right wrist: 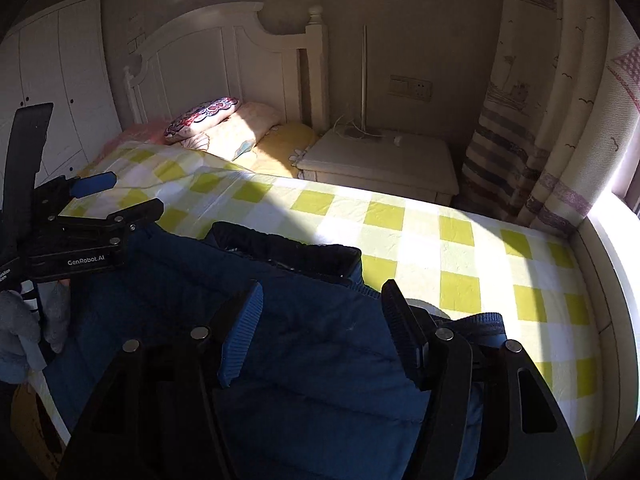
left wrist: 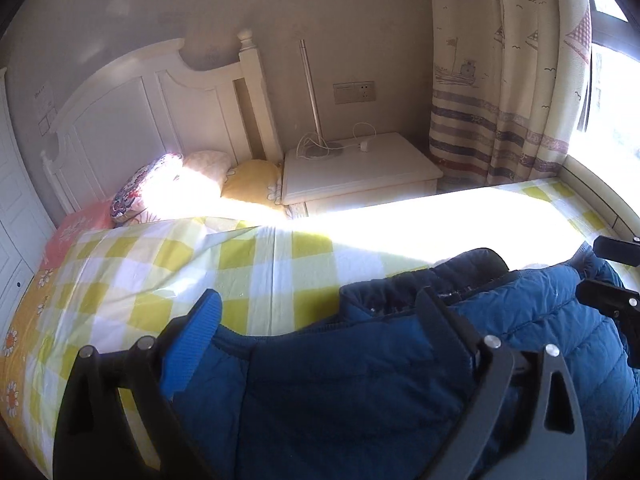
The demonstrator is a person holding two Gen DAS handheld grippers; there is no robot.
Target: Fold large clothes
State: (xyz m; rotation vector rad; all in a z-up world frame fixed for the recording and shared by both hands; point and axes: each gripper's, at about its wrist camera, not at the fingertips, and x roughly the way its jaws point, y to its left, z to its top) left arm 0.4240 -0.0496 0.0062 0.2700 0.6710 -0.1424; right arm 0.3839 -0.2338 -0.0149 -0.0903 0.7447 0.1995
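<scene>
Roughly, line by line:

Direction: the dark blue quilted puffer jacket runs its length along the near edge of the bed, from the left gripper's side to the right gripper's; its black ribbed collar points toward the far edge of the bed.

Look: matte navy padding with stitched horizontal channels, sunlit to brighter blue at one end in the left wrist view; a ribbed cuff or hem pokes out by the right gripper's outer finger.

Place: on the yellow-and-white checked bedsheet, at the bed's near edge, well apart from the patterned pillows at the headboard end.

Left gripper: jaws wide apart, closed on nothing; jacket fabric lies between and under them, the blue pad at the jacket's edge.

Right gripper: jaws spread wide, gripping nothing; jacket body fills the gap between them.

Beyond the bed: white nightstand, striped curtain.
</scene>
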